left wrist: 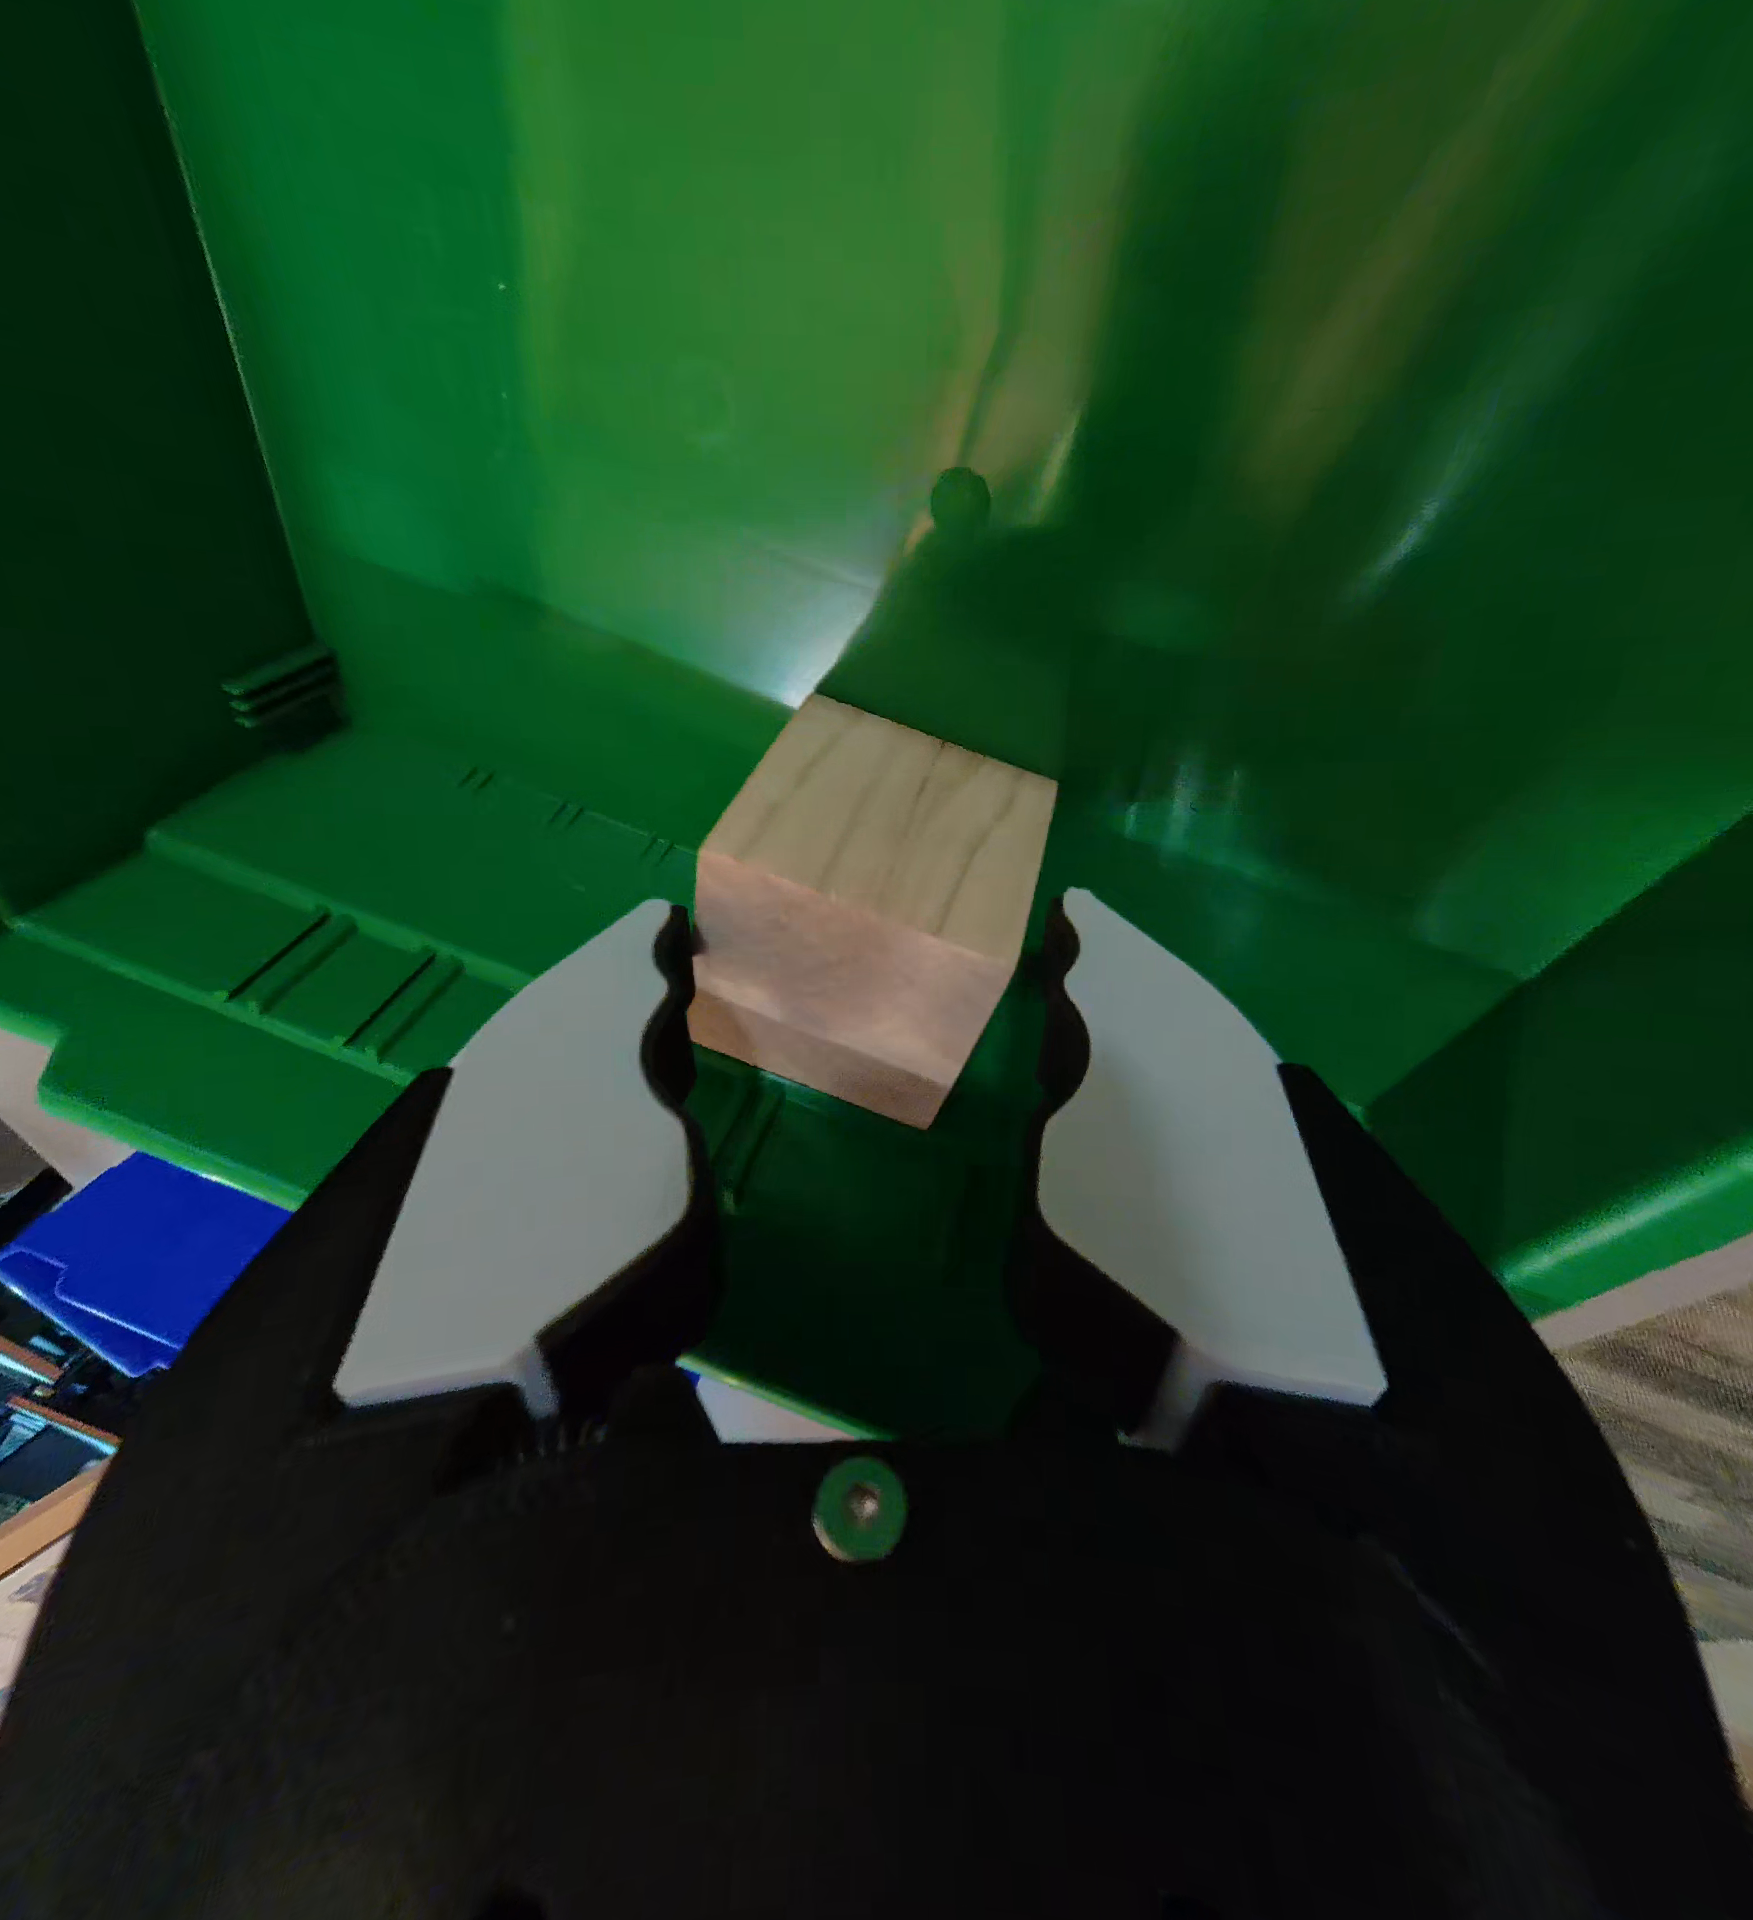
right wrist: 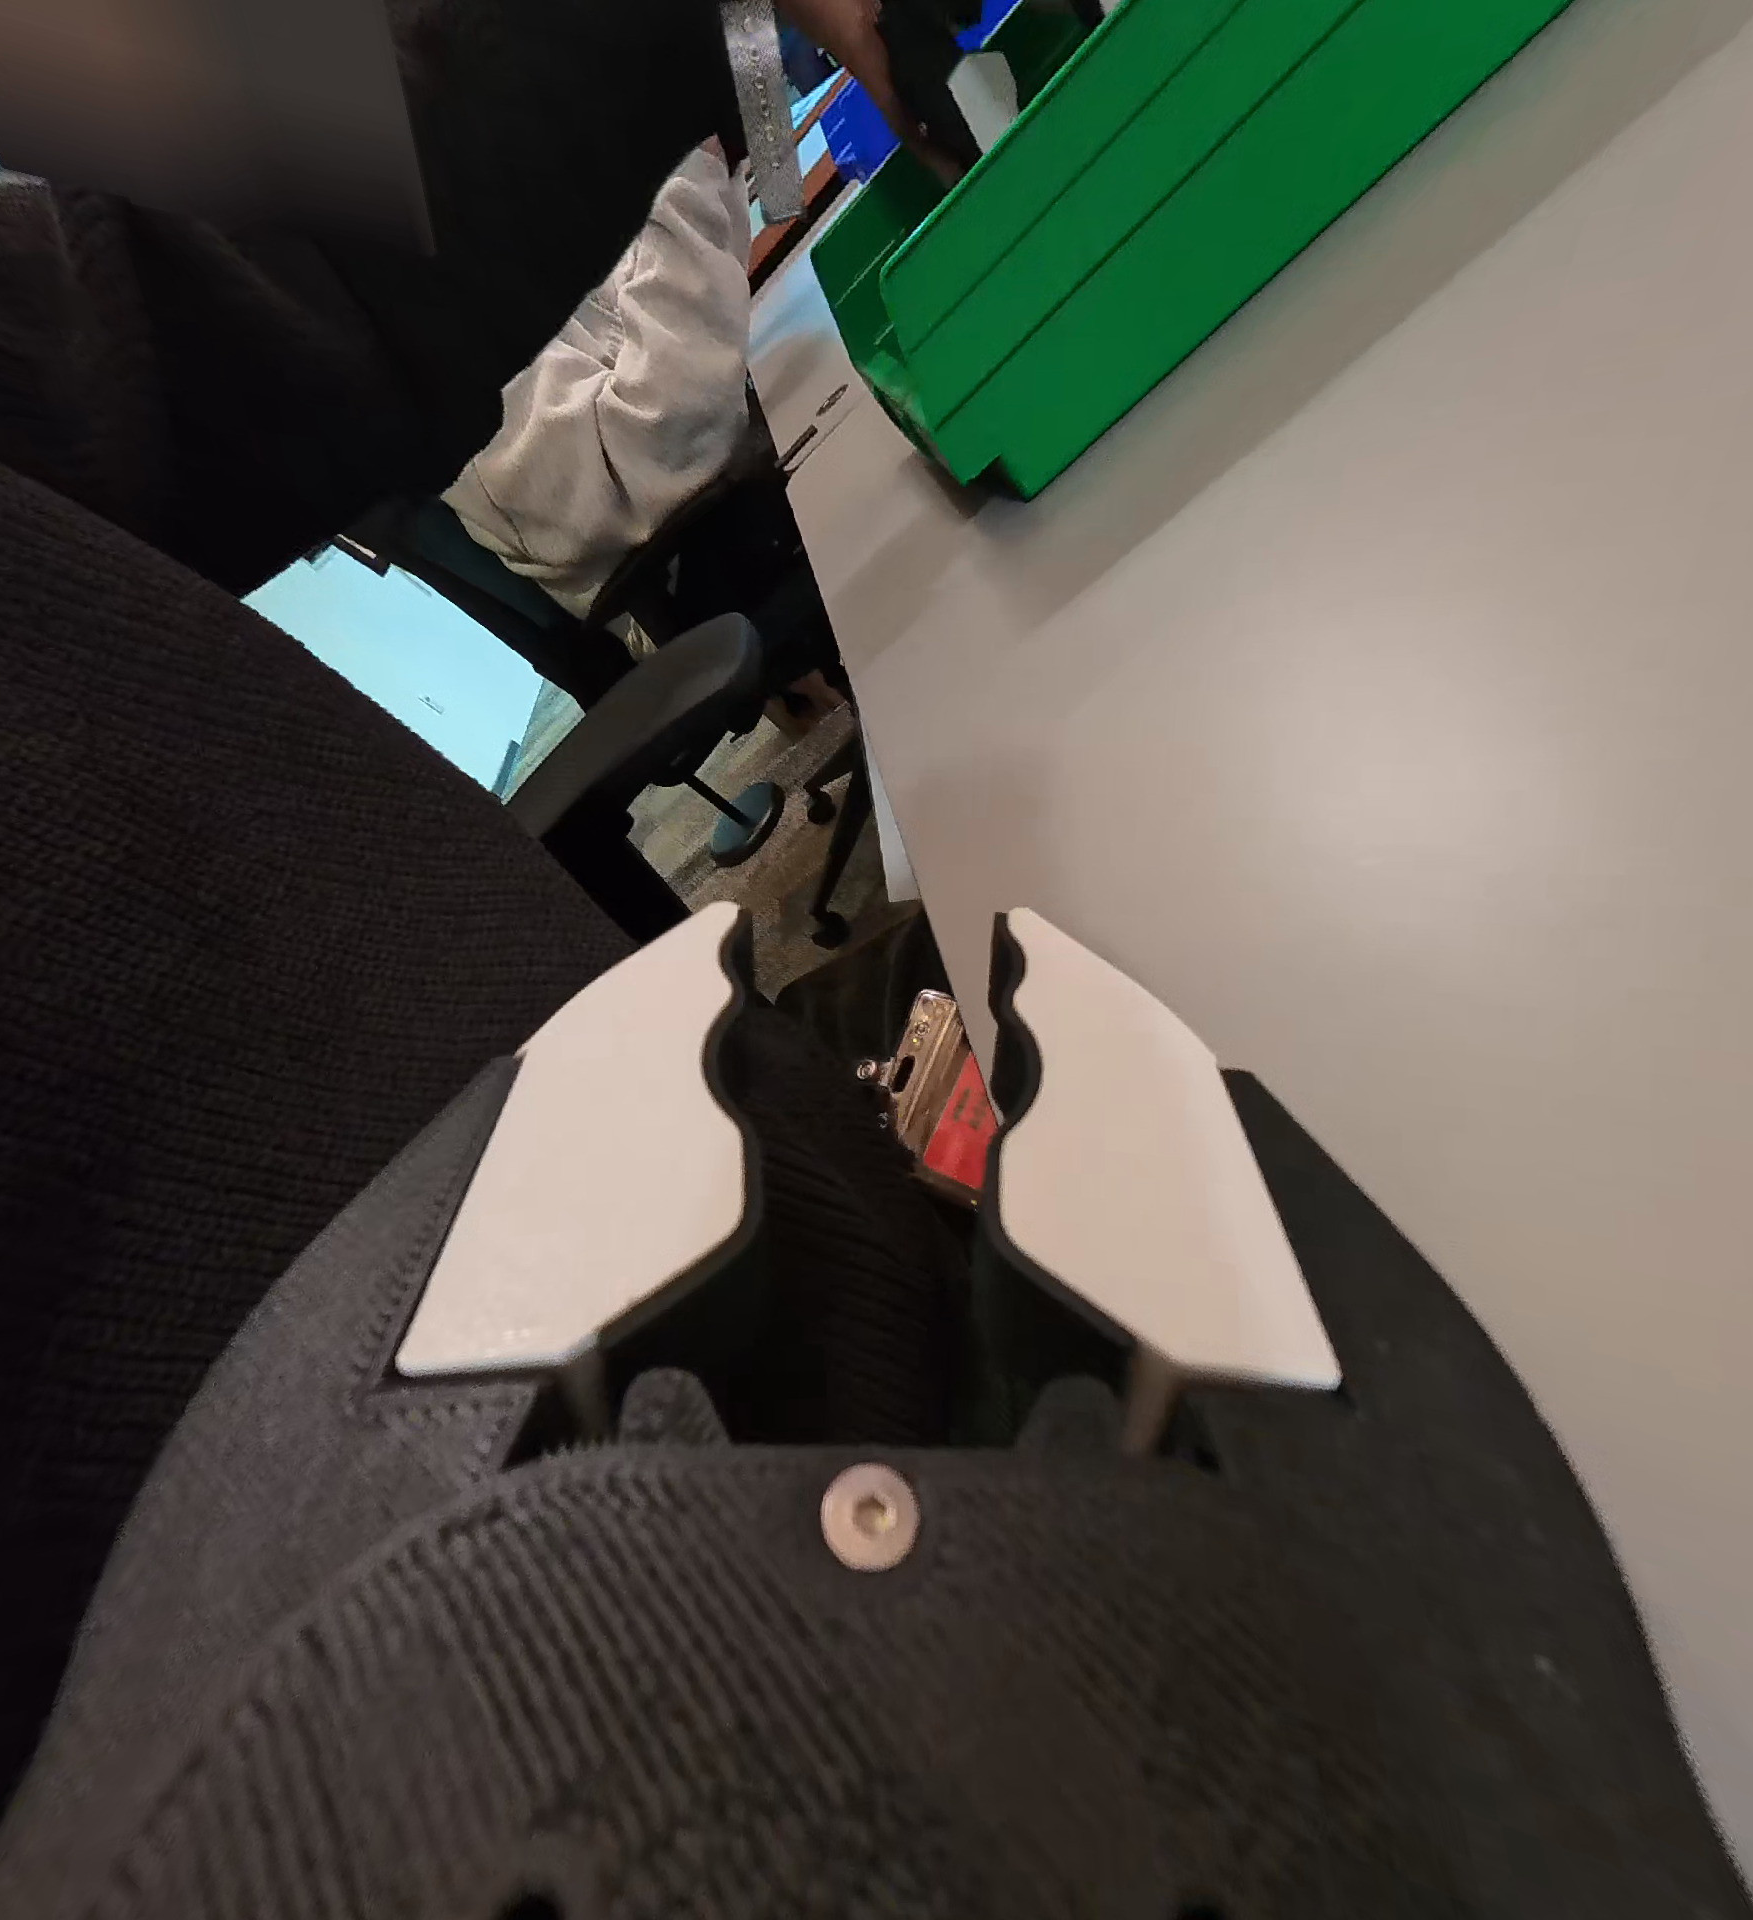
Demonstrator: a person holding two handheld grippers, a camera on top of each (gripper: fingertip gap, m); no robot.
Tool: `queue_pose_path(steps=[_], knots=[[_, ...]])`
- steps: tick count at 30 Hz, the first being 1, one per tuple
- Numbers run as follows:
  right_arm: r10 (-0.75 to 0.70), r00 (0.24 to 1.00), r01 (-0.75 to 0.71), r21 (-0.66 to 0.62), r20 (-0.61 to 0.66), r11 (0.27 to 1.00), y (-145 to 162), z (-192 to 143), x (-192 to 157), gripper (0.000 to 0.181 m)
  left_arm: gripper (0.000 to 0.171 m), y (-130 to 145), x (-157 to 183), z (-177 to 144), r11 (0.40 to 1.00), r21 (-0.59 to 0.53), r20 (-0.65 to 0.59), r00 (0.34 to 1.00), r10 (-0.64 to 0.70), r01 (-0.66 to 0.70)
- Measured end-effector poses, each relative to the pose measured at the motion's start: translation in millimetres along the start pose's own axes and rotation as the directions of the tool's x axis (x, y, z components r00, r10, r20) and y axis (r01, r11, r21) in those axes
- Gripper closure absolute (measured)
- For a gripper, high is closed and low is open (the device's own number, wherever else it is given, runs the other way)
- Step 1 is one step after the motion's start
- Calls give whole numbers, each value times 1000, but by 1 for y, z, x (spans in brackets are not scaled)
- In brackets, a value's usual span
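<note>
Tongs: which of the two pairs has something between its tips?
The left tongs: open around a wooden block inside the green bin. The right tongs are open and hold nothing.

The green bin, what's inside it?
Inside the green bin sits one wooden block on its ribbed floor, between the open left gripper's fingers. The gripper's body hides the floor nearest the camera.
</note>
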State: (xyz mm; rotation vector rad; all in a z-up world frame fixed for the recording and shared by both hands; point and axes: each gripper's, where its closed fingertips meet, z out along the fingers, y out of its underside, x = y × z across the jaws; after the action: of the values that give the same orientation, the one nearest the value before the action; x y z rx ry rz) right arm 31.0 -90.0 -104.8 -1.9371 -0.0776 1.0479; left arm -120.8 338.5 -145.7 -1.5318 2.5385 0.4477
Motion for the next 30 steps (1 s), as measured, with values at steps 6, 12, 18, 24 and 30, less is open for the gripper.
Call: queue_pose_path(steps=[6, 12, 18, 24, 30], knots=[[13, 1000, -13, 4, 10, 1000, 0, -3, 0, 138, 110, 0, -6, -4, 999, 31, 1, 1000, -32, 31], [-1, 1000, 1, 3, 15, 1000, -1, -3, -4, 139, 110, -26, -37, -70, 916, 348, 97, 964, -246, 199], [-28, 1000, 28, 27, 1, 999, -7, -5, -6, 135, 111, -90, -24, -181, 523, 757, -173, 892, -417, 392], [-87, 991, 100, 124, -106, 987, -27, -18, 1, 123, 111, -182, 49, -267, 68, 627, -765, 630, -137, 776], [-29, 992, 63, 276, -125, 959, -51, -47, 7, 118, 110, -277, 158, -264, 118, 486, -873, 477, 99, 866]])
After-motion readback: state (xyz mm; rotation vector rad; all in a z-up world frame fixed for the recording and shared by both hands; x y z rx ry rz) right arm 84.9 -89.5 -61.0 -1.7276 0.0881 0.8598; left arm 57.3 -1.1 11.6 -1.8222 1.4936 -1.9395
